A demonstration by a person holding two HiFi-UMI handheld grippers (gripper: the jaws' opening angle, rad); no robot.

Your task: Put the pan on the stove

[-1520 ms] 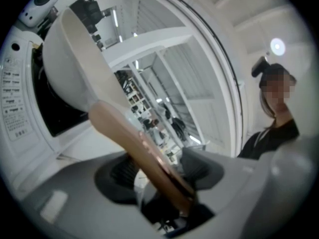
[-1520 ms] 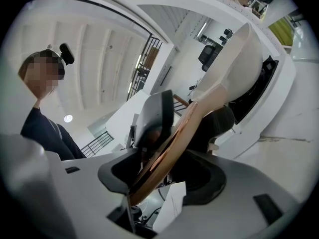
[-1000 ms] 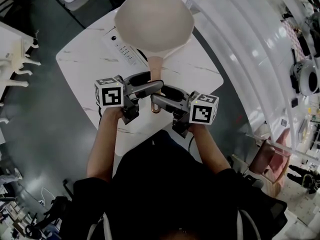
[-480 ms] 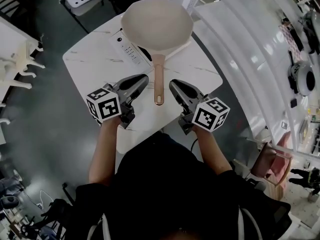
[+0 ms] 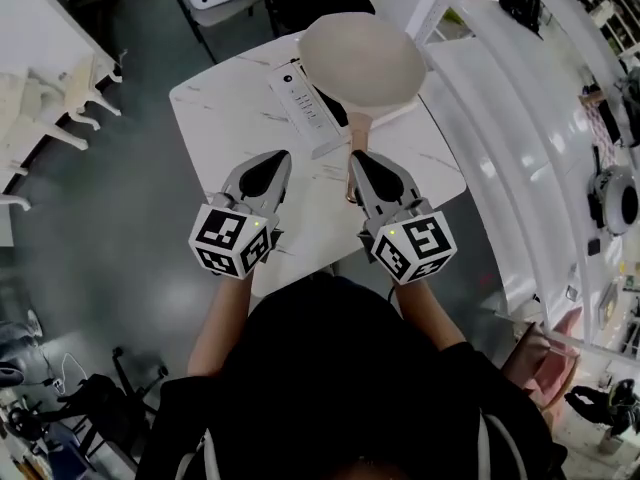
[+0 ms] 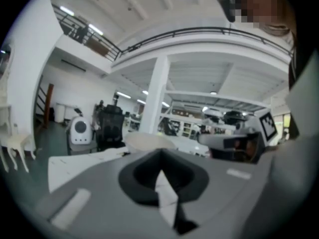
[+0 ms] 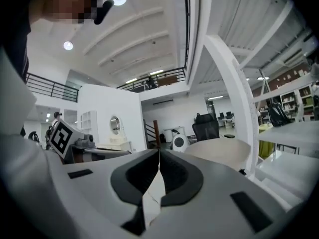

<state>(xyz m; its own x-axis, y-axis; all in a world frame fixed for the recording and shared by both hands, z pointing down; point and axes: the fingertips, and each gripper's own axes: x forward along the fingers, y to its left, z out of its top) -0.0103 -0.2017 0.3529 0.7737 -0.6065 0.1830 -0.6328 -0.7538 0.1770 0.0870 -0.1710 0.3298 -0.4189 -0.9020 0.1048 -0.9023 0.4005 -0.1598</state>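
Now the white table (image 5: 225, 118) carries the stove (image 5: 303, 111). The pan (image 5: 362, 58) sits on top of the stove with its handle (image 5: 357, 138) pointing back toward the person, so the placement looks complete. The left gripper (image 5: 277, 158) is beside the handle and the right gripper (image 5: 360, 160) is above its near end, both pointing about level; their jaws have just been closing and now meet on nothing, which fits a release.

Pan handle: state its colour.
The handle is pinkish brown, darker than the beige pan itself. It shows best in the head view.
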